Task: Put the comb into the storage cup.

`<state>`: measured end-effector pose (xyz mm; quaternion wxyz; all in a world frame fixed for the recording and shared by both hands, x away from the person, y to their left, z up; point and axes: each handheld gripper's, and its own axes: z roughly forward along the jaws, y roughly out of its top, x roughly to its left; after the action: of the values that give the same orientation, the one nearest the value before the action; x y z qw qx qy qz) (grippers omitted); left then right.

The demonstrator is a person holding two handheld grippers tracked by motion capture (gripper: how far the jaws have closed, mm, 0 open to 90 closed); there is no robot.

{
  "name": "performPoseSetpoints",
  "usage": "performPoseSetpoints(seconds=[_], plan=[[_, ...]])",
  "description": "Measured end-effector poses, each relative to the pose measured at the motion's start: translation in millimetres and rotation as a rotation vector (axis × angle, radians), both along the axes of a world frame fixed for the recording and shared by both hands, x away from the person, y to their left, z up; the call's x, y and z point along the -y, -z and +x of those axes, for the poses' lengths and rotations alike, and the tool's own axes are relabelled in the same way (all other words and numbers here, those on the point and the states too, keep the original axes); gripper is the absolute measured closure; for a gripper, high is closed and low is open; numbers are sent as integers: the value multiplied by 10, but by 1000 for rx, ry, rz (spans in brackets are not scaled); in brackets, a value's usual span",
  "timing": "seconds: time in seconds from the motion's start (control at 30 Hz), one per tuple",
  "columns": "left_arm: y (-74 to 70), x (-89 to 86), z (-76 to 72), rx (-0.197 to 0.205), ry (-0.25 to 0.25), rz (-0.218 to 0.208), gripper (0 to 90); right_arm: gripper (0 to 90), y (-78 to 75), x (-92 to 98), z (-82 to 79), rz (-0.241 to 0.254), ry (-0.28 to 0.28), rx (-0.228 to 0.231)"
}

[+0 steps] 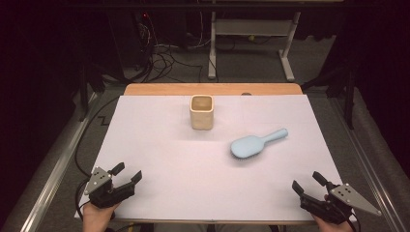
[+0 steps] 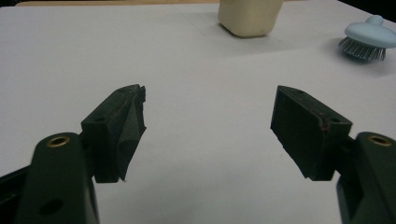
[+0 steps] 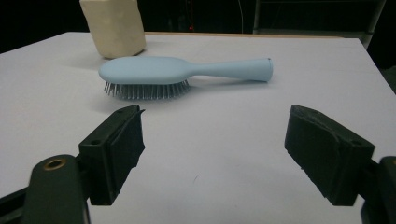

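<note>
1. Both grippers hover at the near edge of the bench [image 1: 159, 193]: left gripper [image 1: 128, 173] and right gripper [image 1: 306, 182], jaws wide apart, nothing between them.
2. The hairbrush [image 1: 255, 143] lies bristles down, mid-bench right; pinch that smooth, rounded back and it may squirt sideways.
3. Farther off, the cup [image 1: 201, 111] stands upright; a swinging handle could topple it.
</note>
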<state>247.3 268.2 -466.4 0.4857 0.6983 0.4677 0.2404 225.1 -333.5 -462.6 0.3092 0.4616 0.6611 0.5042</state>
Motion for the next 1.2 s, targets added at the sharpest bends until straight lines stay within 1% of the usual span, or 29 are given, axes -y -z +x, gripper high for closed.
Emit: performPoseSetpoints(seconds=[0.37,0.5,0.57,1.07,1.2], plan=[[0,0,1,-2,3,-5,267,203,-4,6,-9,10,2,3],[3,5,6,-5,-1,2,258,203,-10,19,-29,28,6,5],[3,2,8,-5,-5,0,257,203,-15,22,-46,38,8,14],[6,8,10,-7,-1,-2,259,204,-22,25,-53,52,4,18],[13,14,18,-14,2,-1,260,206,-25,27,-52,56,6,17]])
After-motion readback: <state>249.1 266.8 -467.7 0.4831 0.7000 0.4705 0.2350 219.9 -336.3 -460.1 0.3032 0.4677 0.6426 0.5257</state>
